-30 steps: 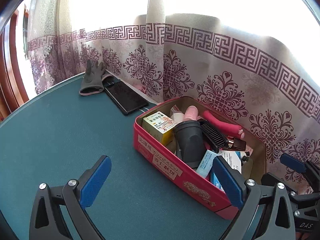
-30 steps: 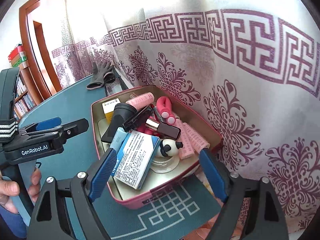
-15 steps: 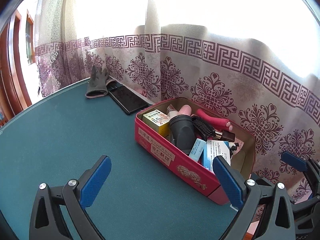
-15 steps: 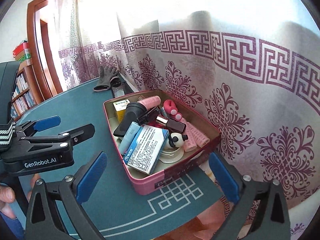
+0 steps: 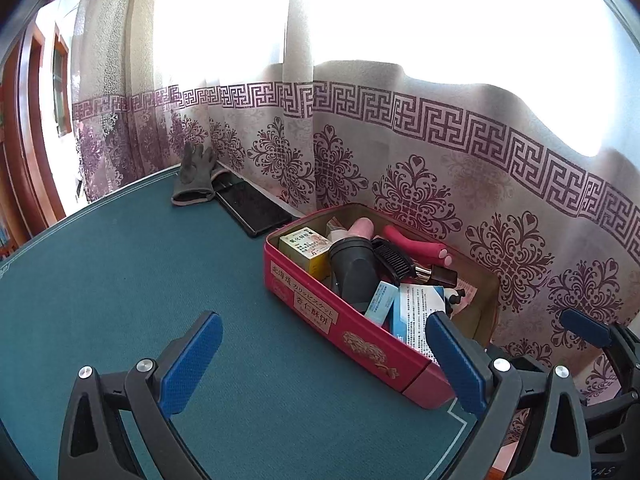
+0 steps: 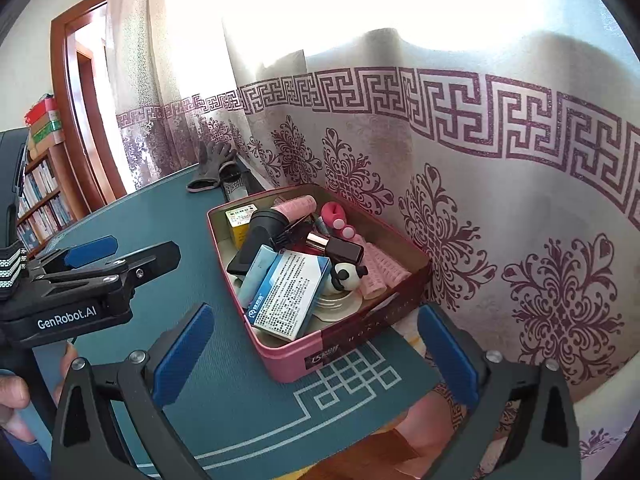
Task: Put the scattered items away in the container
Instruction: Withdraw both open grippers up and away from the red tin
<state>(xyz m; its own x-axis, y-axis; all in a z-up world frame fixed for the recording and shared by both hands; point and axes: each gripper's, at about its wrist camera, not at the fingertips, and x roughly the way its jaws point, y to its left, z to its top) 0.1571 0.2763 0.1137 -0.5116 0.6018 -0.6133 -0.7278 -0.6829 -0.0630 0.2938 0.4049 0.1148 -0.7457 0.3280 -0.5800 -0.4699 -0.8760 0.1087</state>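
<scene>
The pink-red tin [image 5: 348, 332] stands on the green table mat against the curtain, filled with items. In it lie a blue-and-white medicine box [image 6: 288, 292], a black hair-dryer nozzle [image 5: 354, 264], a yellow box [image 5: 304, 246], pink hair rollers [image 6: 380, 268], a lipstick [image 6: 336, 246] and a small panda figure [image 6: 346, 274]. My left gripper [image 5: 324, 356] is open and empty, in front of the tin's long side. Before the tin's short end, my right gripper [image 6: 316, 354] is open wide with nothing between its fingers.
A grey glove [image 5: 194, 178] and a black phone [image 5: 252, 206] lie at the table's far edge by the patterned curtain [image 5: 440, 168]. The table corner [image 6: 416, 364] ends just right of the tin. A bookshelf [image 6: 40, 200] stands far left. A person's hand [image 6: 16, 396] holds the left gripper.
Both grippers have drawn back from the tin, which now sits farther off and lower in both views. The right jaws spread wider early on, then held.
</scene>
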